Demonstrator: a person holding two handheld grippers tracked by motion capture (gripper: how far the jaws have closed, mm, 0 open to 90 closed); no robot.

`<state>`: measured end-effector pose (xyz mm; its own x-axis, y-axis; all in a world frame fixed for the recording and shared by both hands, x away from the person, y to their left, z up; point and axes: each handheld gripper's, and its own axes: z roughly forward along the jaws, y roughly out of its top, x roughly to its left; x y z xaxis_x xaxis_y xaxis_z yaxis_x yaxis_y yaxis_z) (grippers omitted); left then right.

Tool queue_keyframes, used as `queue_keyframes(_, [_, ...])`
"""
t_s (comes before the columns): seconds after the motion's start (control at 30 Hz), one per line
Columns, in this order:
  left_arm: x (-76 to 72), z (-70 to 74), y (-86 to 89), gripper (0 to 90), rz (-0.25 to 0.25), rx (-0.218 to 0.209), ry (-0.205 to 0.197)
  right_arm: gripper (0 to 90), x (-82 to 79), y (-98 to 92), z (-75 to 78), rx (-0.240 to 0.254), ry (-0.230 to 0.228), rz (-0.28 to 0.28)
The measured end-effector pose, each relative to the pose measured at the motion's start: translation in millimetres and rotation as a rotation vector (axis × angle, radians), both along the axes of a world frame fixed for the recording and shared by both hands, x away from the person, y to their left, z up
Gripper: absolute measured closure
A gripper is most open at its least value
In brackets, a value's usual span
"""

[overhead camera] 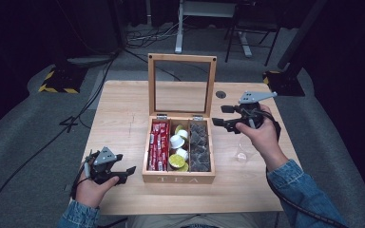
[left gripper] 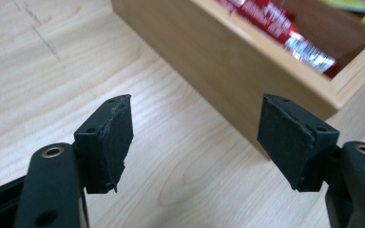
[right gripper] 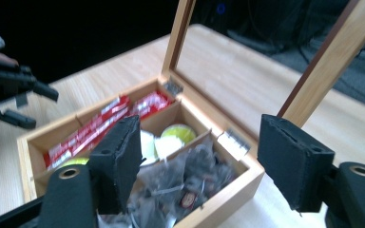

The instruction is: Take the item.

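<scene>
1. Three compartments divide the open light-wood tea box (overhead camera: 178, 178), which stands mid-table on the pale wooden table (overhead camera: 119, 123) with its glass-paned lid (overhead camera: 182, 85) raised upright.
2. Left compartment: red sachets (overhead camera: 158, 145). Middle: white and yellow-green capsules (overhead camera: 178, 147). Right: dark pyramid tea bags (overhead camera: 200, 147).
3. Left gripper (overhead camera: 123, 174): jaws apart and empty, low over the table just beside the box's front left corner.
4. Right gripper (overhead camera: 223, 116): jaws apart, nothing between them, near the box's rear right corner and pointing toward the dark tea bags (right gripper: 180, 185).
5. Small clear glass cup (overhead camera: 241, 154): on the table, right of the box.
</scene>
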<state>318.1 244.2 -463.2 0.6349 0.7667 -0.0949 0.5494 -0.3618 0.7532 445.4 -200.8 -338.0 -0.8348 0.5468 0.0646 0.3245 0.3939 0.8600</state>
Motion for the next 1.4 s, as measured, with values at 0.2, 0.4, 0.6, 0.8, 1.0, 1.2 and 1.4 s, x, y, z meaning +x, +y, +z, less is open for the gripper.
queue_keyframes(0.2, [0.4,-7.4,3.9,27.7,0.019,0.019,0.033,36.4,-0.1,14.2,-22.8,-0.055,0.053,0.022])
queue_keyframes(0.4, [1.7,-17.9,8.7,26.8,0.035,0.035,0.056,46.2,-1.6,28.4,-44.7,-0.121,0.083,0.054])
queue_keyframes(0.6, [4.1,-26.0,10.8,26.8,0.050,0.060,0.076,51.9,-1.5,39.7,-61.5,-0.185,0.095,0.062])
queue_keyframes(0.8, [5.3,-31.0,8.5,26.7,0.039,0.086,0.083,53.3,0.3,51.3,-76.9,-0.266,0.097,0.074])
queue_keyframes(1.0, [6.1,-34.3,6.6,26.5,0.035,0.096,0.082,53.6,3.3,58.1,-84.0,-0.295,0.099,0.081])
queue_keyframes(1.2, [6.3,-35.4,6.9,25.8,0.032,0.095,0.074,53.5,9.6,69.0,-93.4,-0.319,0.115,0.084])
queue_keyframes(1.4, [6.5,-35.8,6.9,25.2,0.027,0.097,0.069,53.0,13.0,76.9,-99.6,-0.340,0.122,0.090])
